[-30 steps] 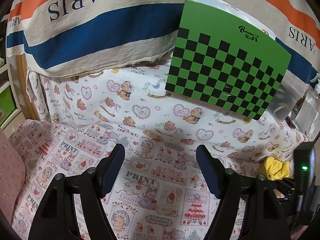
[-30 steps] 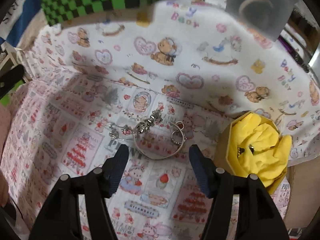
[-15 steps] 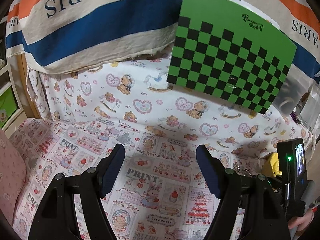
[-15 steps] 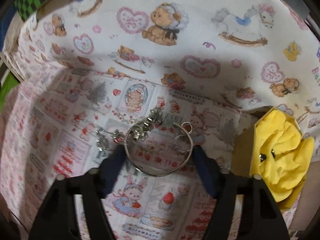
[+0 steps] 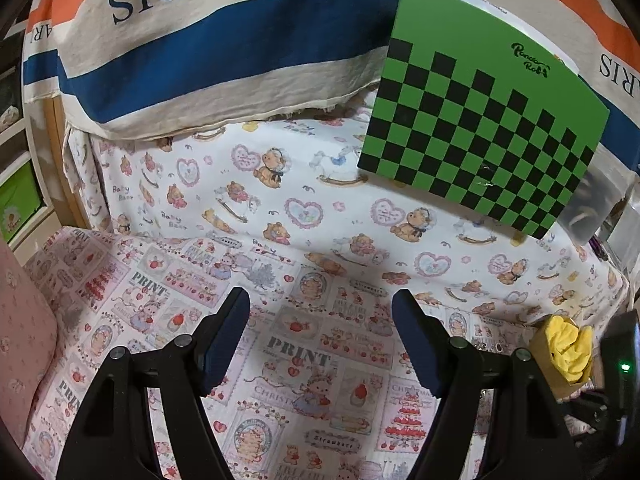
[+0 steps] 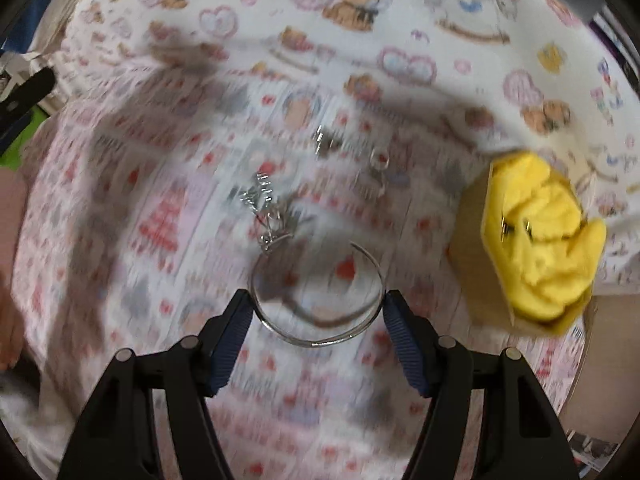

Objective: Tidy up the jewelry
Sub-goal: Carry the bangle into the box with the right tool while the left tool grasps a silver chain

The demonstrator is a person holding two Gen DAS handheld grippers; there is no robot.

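Silver bangle (image 6: 318, 304) spans the right gripper (image 6: 316, 326), apparently touching both pads (blurred); left gripper (image 5: 320, 340) open, empty.
Lift gently toward the yellow-lined box (image 6: 532, 248) at the cloth's right edge.

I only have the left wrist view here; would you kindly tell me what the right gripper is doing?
Observer: The right gripper points down over a silver bangle, one pad at each side; it looks gripped.
Operator: Thank you. Is other jewelry lying loose nearby?
Observer: Yes, a chain with charms lies just beyond the bangle, and a small ring further on.
Operator: Is the yellow box empty?
Observer: No, small metal pieces sit on the yellow cloth inside it.
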